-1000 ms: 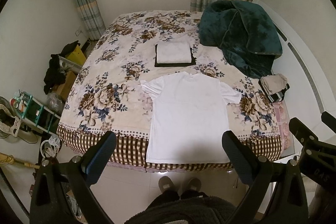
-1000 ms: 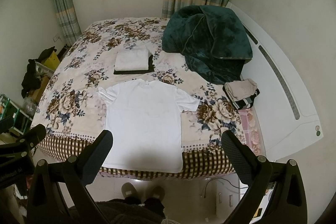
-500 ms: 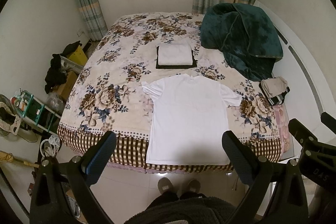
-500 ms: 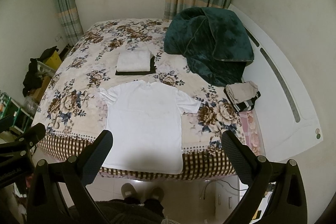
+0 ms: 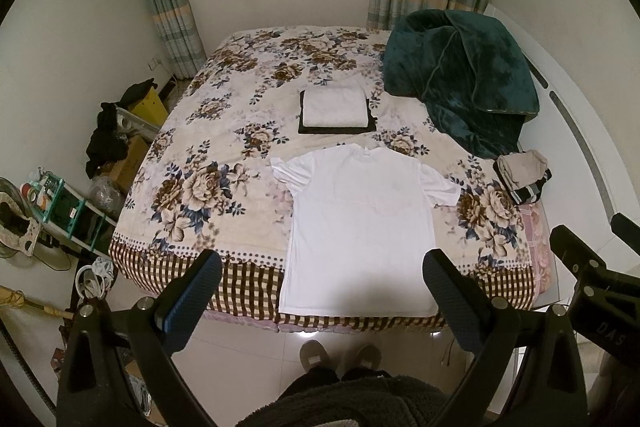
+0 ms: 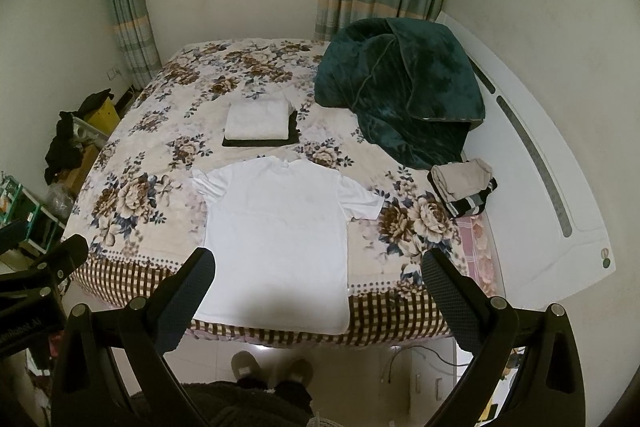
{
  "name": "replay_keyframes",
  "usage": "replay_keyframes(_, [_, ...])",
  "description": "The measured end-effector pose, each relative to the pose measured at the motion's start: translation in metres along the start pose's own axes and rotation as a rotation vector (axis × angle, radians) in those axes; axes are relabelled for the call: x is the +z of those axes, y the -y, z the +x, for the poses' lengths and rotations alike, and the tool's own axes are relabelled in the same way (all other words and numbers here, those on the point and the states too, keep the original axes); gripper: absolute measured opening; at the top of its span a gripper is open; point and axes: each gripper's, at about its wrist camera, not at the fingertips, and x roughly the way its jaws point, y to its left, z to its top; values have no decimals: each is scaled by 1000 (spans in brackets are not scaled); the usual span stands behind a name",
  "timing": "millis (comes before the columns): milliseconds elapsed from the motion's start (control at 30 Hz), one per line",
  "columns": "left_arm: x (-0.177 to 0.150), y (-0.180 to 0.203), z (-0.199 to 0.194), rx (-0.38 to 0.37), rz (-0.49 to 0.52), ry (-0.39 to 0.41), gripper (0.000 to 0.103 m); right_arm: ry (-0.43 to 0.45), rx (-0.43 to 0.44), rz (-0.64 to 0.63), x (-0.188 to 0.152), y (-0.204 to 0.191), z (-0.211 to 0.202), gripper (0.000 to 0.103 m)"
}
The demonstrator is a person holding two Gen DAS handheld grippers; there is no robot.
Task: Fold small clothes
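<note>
Seen from above a bedroom, left to right: cluttered green rack [image 5: 60,203] and dark clothes heaped on boxes [image 5: 108,143] along the left wall; beside them, floral-covered bed [image 5: 208,131] filling the middle of the room. Spread flat on the bed's near half, hem at the checked edge, sleeves out: white T-shirt [image 5: 360,227], unfolded. Just beyond its collar, folded white garment [image 5: 335,107] stacked on a folded dark one [image 5: 372,125]. Farther right, crumpled dark green blanket [image 5: 460,79] against the headboard side, and near the bed's right edge a small pile of folded beige and striped clothes [image 5: 522,175]. Held high over the floor at the foot of the bed, touching nothing: left claw [image 5: 322,291], spread wide and empty; right claw [image 6: 318,289], likewise wide apart and empty. Below, slippered feet [image 5: 340,355] on pale tile.
</note>
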Motion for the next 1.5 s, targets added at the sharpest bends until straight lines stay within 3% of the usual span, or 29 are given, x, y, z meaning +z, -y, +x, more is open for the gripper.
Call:
replay_keyframes(467, [-4, 2, 0, -4, 2, 3, 102, -7, -1, 4, 5, -7, 1, 103])
replay_keyframes(667, [6, -2, 27, 39, -6, 38, 103, -49, -18, 84, 18, -11, 40, 103])
replay_keyframes(900, [51, -11, 148, 82, -9, 5, 103, -122, -113, 333, 16, 39, 183, 103])
replay_keyframes(1133, [85, 5, 289, 165, -30, -129, 103, -300, -73, 660, -7, 144, 369, 103])
replay_keyframes(1300, [88, 9, 404, 257, -54, -266, 103, -396, -42, 867, -39, 215, 526, 103])
replay_keyframes(1500, [67, 11, 534, 284, -92, -393, 103, -481, -5, 1063, -83, 248, 687, 103])
